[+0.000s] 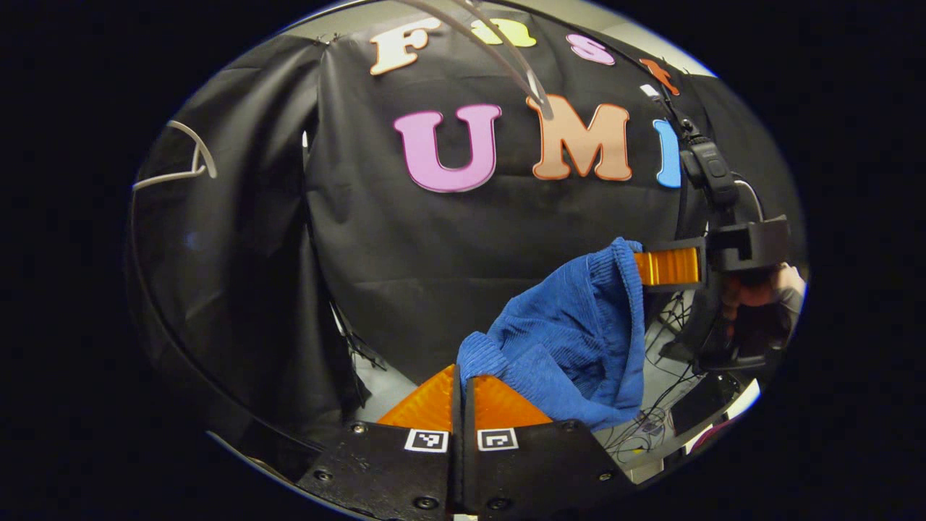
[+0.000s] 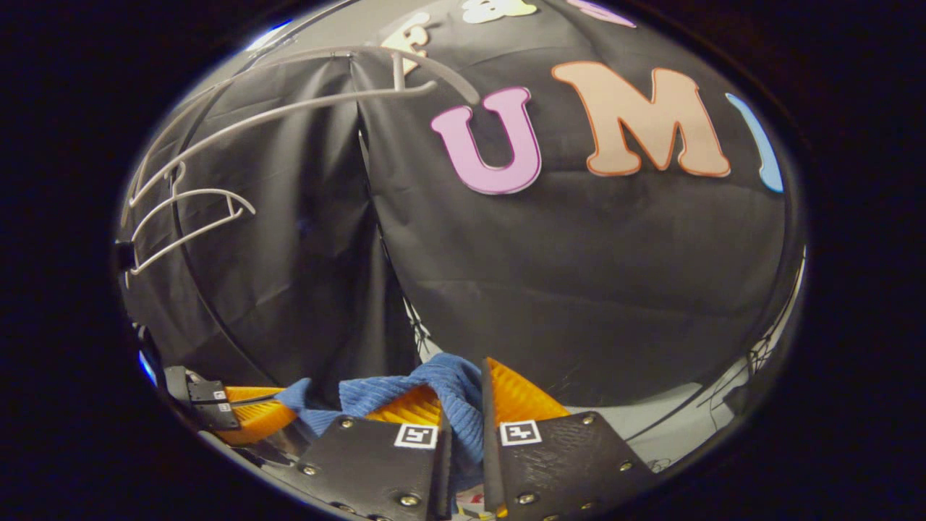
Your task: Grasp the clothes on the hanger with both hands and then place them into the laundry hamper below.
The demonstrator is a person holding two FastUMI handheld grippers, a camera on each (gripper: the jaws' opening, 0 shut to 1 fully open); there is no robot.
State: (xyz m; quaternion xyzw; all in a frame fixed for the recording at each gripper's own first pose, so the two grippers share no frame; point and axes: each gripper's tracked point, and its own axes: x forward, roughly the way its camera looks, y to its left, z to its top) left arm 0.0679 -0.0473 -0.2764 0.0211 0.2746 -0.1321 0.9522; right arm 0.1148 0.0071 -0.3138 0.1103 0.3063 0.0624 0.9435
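A blue ribbed garment [image 1: 571, 340] hangs in the air, stretched between the two grippers. In the left gripper view my left gripper [image 1: 461, 373] is shut on its lower corner, and my right gripper [image 1: 665, 266], held by a hand [image 1: 778, 286], pinches its upper edge at the right. In the right gripper view my right gripper [image 2: 482, 370] is shut with a fold of the blue garment [image 2: 441, 383] pressed between its fingers. The cloth runs left to my left gripper [image 2: 249, 416] at the lower left. A bare white hanger [image 2: 192, 210] hangs up at the left.
The black cloth wall [image 1: 448, 253] stands close ahead. Another white hanger [image 1: 181, 163] and a pale rail [image 2: 304, 105] are high on the left. Loose cables [image 1: 651, 420] lie on the pale floor at the lower right.
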